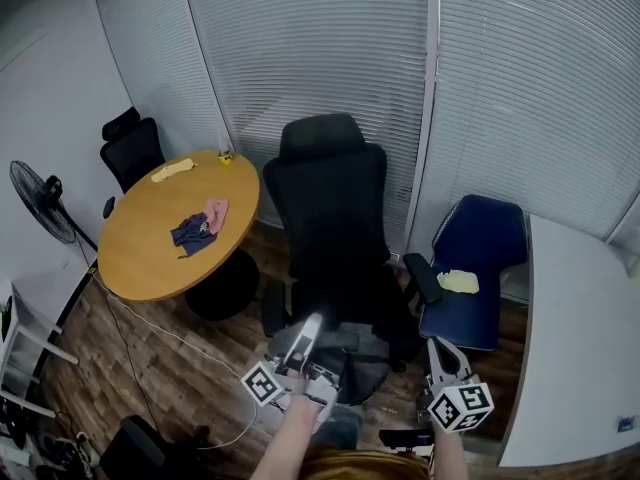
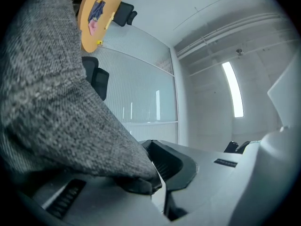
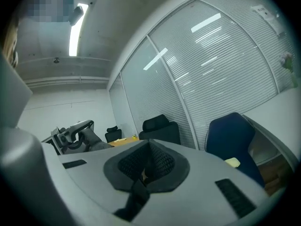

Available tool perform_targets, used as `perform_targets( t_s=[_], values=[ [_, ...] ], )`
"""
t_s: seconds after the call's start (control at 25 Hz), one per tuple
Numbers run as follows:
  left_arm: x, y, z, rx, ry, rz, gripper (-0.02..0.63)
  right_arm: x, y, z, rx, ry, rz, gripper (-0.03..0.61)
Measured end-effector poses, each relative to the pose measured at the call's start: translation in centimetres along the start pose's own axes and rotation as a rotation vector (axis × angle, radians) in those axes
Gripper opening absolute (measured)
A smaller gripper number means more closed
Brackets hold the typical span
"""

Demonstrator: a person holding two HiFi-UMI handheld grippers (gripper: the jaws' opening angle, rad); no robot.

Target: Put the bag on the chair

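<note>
A black high-backed office chair (image 1: 335,208) stands right in front of me. The grey fabric bag (image 1: 352,353) hangs low at the front of its seat; whether it rests on the seat I cannot tell. My left gripper (image 1: 311,322) is shut on the bag's edge. In the left gripper view the grey weave (image 2: 51,98) fills the left side and is pinched at the left gripper's (image 2: 157,180) pads. My right gripper (image 1: 438,350) is to the right of the chair. It (image 3: 146,171) is shut on a thin black strap (image 3: 134,197).
A round wooden table (image 1: 140,258) with cloths on it is at the left, with a second black chair (image 1: 132,148) behind it. A blue chair (image 1: 478,258) holding a yellow cloth stands on the right beside a white table (image 1: 575,348). A fan (image 1: 38,198) is far left.
</note>
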State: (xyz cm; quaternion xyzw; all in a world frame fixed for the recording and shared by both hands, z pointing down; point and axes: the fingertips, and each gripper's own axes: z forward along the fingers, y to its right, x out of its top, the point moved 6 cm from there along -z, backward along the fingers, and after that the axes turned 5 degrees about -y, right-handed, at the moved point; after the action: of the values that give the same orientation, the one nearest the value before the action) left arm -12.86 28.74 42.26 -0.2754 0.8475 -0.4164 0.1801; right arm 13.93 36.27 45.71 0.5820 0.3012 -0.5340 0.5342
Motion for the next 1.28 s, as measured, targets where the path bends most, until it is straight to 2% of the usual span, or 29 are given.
perform_targets(
  t_s=[0.32, 0.52, 0.76, 1.0, 1.12, 1.28],
  values=[
    [8.3, -7.8, 9.2, -0.008, -0.009, -0.042, 0.023, 2.9, 4.3, 13.9, -0.019, -0.086, -0.005, 0.011],
    [12.3, -12.4, 13.3, 0.005, -0.043, -0.059, 0.023, 4.1, 6.2, 21.3, -0.008, -0.112, -0.029, 0.011],
    [16.7, -16.8, 15.8, 0.051, 0.011, -0.085, 0.021, 5.6, 8.3, 26.0, -0.030, -0.114, -0.026, 0.011],
    [18.6, -19.5, 17.8, 0.077, 0.052, -0.095, 0.022, 6.1, 10.3, 28.4, -0.054, -0.158, -0.002, 0.011],
    [18.8, -20.6, 18.2, 0.115, 0.070, -0.107, 0.023, 6.4, 10.6, 30.4, -0.006, -0.176, 0.009, 0.011],
    [18.7, -22.1, 18.4, 0.155, 0.093, -0.115, 0.023, 6.5, 10.4, 33.7, 0.072, -0.207, -0.026, 0.011]
  ],
)
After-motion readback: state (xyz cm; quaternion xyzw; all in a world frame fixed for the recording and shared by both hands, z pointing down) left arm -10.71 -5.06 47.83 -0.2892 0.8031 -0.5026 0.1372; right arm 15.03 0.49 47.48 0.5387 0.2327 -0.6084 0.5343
